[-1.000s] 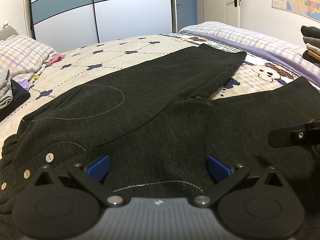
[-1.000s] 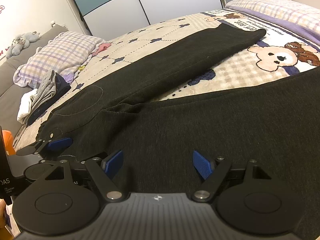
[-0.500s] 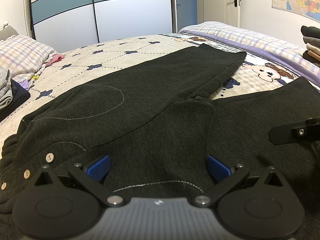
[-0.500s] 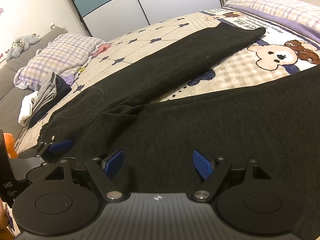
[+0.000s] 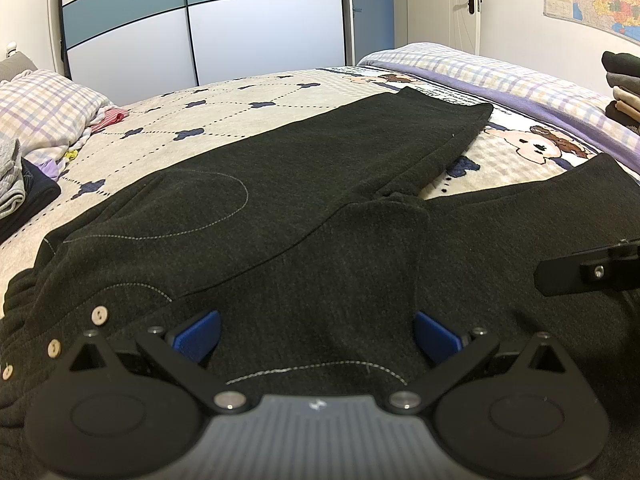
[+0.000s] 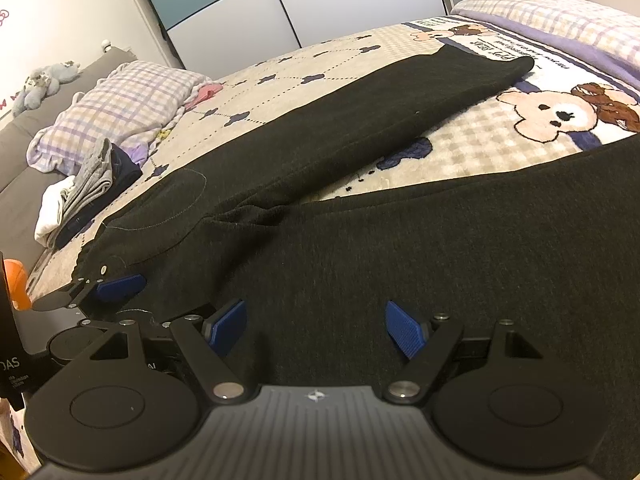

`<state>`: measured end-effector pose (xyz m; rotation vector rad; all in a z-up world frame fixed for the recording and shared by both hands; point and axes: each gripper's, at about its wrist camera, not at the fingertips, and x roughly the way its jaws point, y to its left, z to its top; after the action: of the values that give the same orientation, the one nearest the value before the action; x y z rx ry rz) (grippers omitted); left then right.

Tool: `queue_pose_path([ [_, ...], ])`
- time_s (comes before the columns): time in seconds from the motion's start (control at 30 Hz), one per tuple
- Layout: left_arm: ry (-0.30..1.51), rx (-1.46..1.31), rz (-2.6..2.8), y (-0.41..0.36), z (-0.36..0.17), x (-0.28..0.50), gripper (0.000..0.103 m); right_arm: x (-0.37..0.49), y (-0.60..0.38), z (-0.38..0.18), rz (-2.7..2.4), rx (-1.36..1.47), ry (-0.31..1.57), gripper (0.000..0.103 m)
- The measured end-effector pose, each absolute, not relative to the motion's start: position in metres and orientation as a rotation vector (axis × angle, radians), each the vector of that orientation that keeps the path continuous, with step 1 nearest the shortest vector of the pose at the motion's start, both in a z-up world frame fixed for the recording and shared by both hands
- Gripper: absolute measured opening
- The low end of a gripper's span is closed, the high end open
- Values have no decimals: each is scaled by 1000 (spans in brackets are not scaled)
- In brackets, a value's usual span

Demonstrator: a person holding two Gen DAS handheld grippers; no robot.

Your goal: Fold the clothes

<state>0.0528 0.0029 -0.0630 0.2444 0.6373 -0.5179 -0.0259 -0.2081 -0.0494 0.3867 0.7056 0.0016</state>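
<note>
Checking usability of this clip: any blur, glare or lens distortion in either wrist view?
Left wrist view: sharp, even indoor light, strong fisheye bending of the wardrobe; dark trousers show little detail. Right wrist view: similarly sharp, tilted, dark corners, no glare; right gripper clear.

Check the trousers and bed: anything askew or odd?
Trousers lie flat, legs splayed apart in a V; slight bunching at the crotch. Both tools, left and right, are open. Nothing damaged or spilled.

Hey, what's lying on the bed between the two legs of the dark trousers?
Only bare bedspread, printed with a cartoon bear. Nothing else sits in the wedge between the legs of the dark trousers; the right wrist view shows it best.
</note>
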Motion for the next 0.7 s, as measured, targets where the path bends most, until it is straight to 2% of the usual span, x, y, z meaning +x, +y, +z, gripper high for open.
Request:
queue_pose_path([
  [0.53, 637, 244, -517, 3, -63, 53, 103, -21, -206, -46, 8, 367, 722, 80],
  [0.7, 636, 250, -515, 2, -63, 52, 103, -11, -211, -27, 56, 277, 723, 80],
])
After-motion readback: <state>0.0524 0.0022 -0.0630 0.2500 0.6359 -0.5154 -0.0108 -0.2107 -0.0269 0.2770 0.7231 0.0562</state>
